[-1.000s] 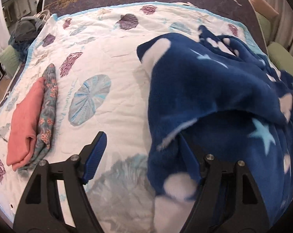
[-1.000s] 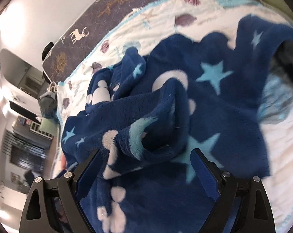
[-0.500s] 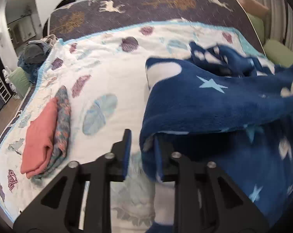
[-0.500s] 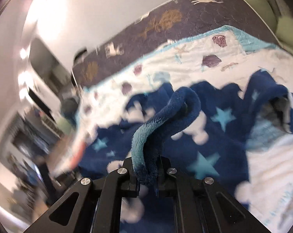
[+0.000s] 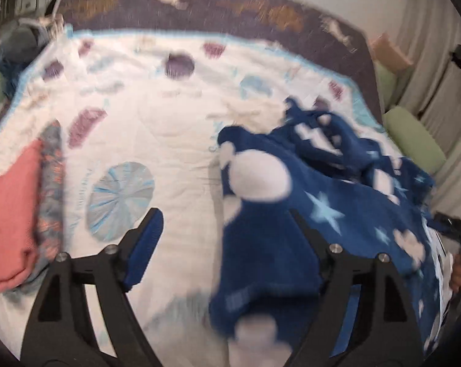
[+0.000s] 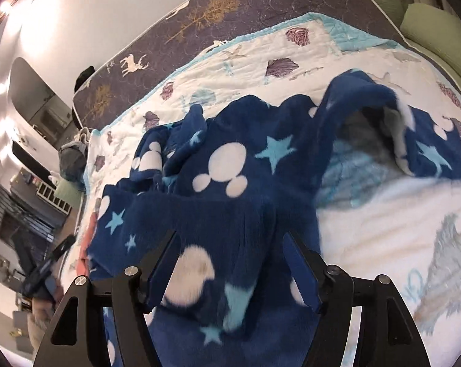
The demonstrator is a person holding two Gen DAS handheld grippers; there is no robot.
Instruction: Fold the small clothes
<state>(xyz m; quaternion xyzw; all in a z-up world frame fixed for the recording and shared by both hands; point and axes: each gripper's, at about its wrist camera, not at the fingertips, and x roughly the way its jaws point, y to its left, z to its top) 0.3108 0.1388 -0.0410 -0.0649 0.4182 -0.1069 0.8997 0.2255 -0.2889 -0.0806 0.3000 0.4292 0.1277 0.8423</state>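
Left gripper (image 5: 227,238) first: black frame, blue pads, jaws spread wide, and they have just been opening. A fold of the fuzzy navy-blue fleece garment with white dots and pale-blue stars (image 5: 337,202) hangs down between them, closer to the right-hand finger, whose pad it covers; the left-hand pad (image 5: 145,247) stands clear of it over bare quilt, so nothing is pinched. The picture is smeared here, and the cloth edge is hard to trace.

Over to the right gripper (image 6: 230,263): jaws also apart, also just opened. The same fleece garment (image 6: 227,165) lies bunched between and under the pads, loose, with daylight on either side of the fold.

Further out, the garment sprawls in rumpled ridges across the white quilted bedspread with shell prints and a light-blue border (image 5: 157,116), on the right half of it in the left camera's view. One flap stands up in an arch (image 6: 368,101) toward the bedspread's right side.

On the left edge of the bedspread sits a folded coral-pink cloth (image 5: 12,214), touching a folded grey floral cloth (image 5: 51,177) beside it, well apart from the fleece.

Beyond, a dark purple mattress cover with deer and tree prints (image 6: 206,21) runs along the pale wall, and light-green cushions (image 5: 414,140) lie off the right side.
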